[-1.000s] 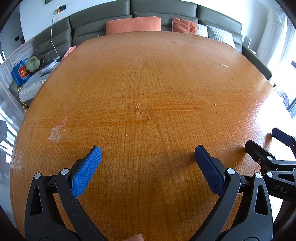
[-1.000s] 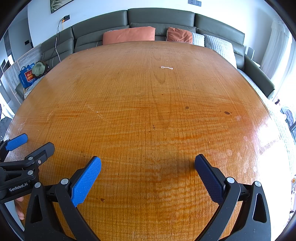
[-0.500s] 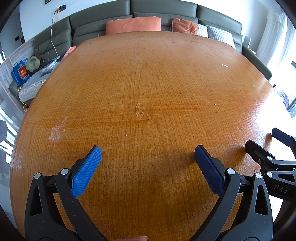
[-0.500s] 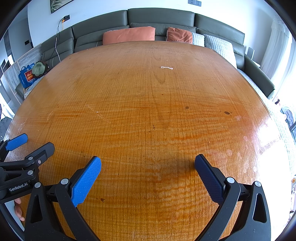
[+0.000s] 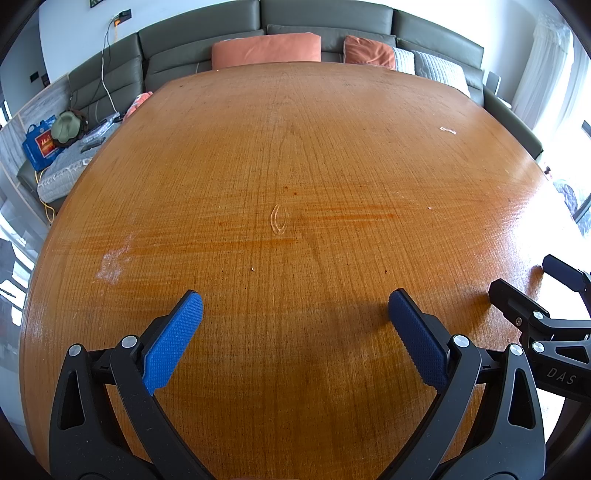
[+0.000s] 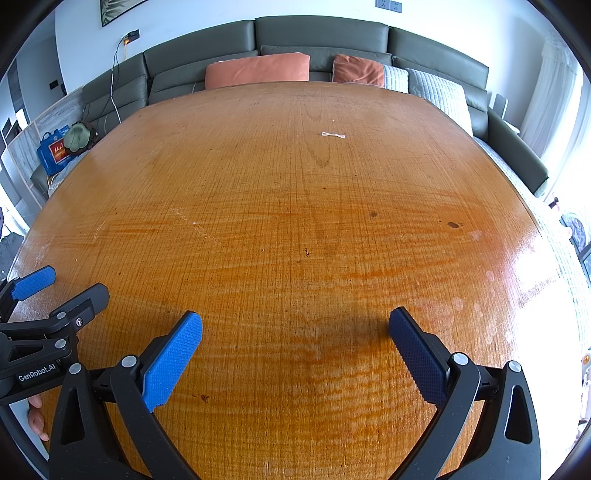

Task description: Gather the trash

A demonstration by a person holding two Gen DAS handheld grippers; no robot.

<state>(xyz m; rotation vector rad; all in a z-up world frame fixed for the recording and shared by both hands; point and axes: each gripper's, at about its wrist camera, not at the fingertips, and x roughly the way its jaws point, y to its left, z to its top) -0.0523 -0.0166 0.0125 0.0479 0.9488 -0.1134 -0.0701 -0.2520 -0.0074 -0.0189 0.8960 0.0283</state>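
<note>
Between both sets of jaws was nothing but bare wood: left gripper point(image 5: 295, 310) and right gripper point(image 6: 295, 328) gaped wide over the worktop point(image 6: 295, 221). Lone white twist tie point(image 6: 333, 135) lay way off near the sofa point(image 6: 321, 35) end.

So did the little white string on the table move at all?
No. The white string lies in the same spot on the table, just as far below the orange cushion as before.
</note>
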